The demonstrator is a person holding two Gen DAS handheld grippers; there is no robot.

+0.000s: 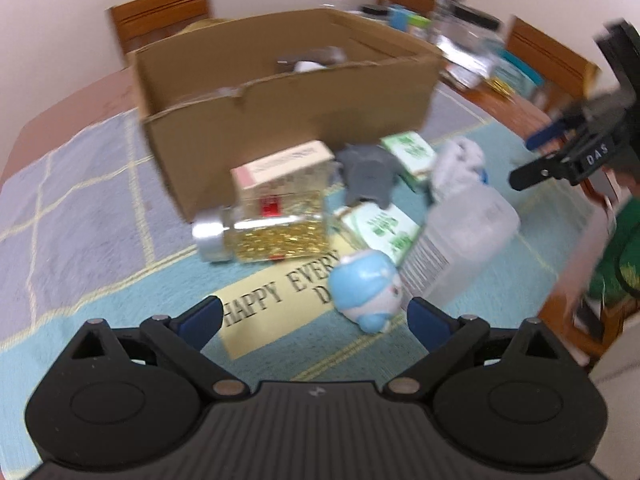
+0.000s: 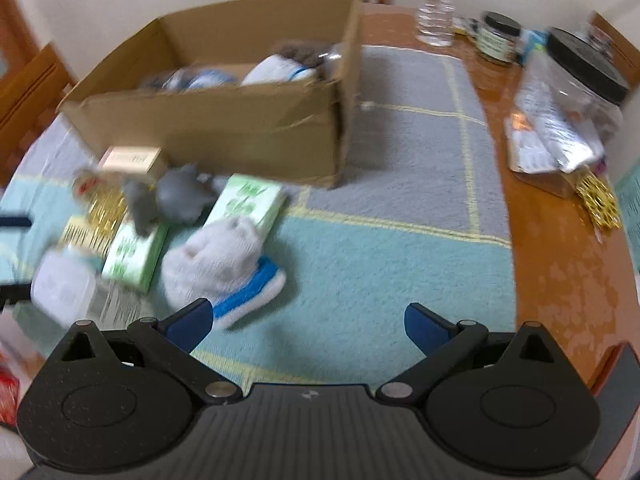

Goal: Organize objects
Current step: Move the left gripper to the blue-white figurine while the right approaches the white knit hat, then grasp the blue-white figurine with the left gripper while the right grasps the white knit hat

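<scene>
My left gripper (image 1: 316, 316) is open over the mat. A blue and white toy figure (image 1: 368, 292) lies just ahead of its fingertips, nearer the right one, and nothing is held. Beyond it lie a jar of gold bits (image 1: 272, 232) on its side, a cream box (image 1: 284, 168), a grey toy (image 1: 368, 176), two green boxes (image 1: 380, 228), and a clear plastic container (image 1: 464, 236). My right gripper (image 2: 308, 320) is open and empty. A white sock with a blue cuff (image 2: 220, 256) lies just past its left finger. The cardboard box (image 2: 224, 120) behind the pile holds several soft items.
A water bottle (image 2: 436, 12), a black-lidded jar (image 2: 496, 36), a large clear tub (image 2: 576, 76) and gold clips (image 2: 600, 200) crowd the wooden table's right side. Wooden chairs (image 1: 160, 16) stand behind the table. Bare mat (image 2: 380, 260) lies right of the sock.
</scene>
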